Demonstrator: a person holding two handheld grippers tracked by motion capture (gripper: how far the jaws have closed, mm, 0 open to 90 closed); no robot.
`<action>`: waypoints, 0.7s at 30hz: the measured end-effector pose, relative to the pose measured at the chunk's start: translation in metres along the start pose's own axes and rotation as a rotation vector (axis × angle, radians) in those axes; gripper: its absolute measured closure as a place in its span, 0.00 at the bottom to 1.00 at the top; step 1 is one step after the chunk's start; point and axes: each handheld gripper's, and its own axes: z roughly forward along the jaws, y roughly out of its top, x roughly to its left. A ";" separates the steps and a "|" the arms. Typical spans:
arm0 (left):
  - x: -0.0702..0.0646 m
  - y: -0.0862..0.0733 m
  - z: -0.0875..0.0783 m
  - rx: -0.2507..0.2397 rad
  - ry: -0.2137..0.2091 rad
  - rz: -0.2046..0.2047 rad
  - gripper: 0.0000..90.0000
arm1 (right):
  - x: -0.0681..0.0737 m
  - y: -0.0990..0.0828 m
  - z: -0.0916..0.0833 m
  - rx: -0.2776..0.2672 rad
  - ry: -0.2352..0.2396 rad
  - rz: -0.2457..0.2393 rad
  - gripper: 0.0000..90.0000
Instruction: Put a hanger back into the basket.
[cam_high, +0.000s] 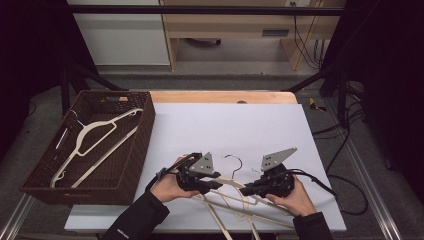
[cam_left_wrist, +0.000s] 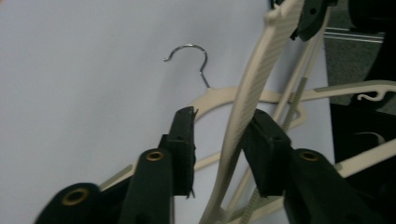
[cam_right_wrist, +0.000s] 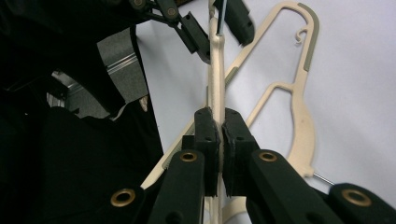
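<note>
A cream plastic hanger (cam_high: 231, 183) is lifted a little off the white board, above a loose pile of similar hangers (cam_high: 235, 212). My right gripper (cam_right_wrist: 218, 119) is shut on one arm of this hanger (cam_right_wrist: 215, 74), both pads pressed flat against it. My left gripper (cam_left_wrist: 222, 126) straddles the same hanger (cam_left_wrist: 254, 88) farther along; the arm leans on one pad and a gap shows at the other, so it is open. In the high view the left gripper (cam_high: 216, 184) and right gripper (cam_high: 246, 190) face each other closely. A hanger's metal hook (cam_left_wrist: 189, 51) lies on the board behind.
A dark wicker basket (cam_high: 142, 145) at the left holds two cream hangers (cam_high: 95, 132). The white board (cam_high: 240, 125) covers the table, with a wooden edge (cam_high: 220, 96) behind. Cables (cam_high: 345, 192) trail off the right side.
</note>
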 end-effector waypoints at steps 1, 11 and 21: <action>0.000 0.000 0.000 0.005 -0.005 0.001 0.81 | 0.000 0.000 0.000 -0.004 0.003 -0.007 0.96; -0.014 0.004 -0.013 0.000 -0.007 0.011 0.93 | 0.000 0.001 -0.009 -0.109 -0.065 -0.010 0.81; -0.024 0.005 -0.029 -0.039 0.107 -0.065 0.96 | 0.009 -0.004 -0.032 -0.297 -0.220 -0.034 0.45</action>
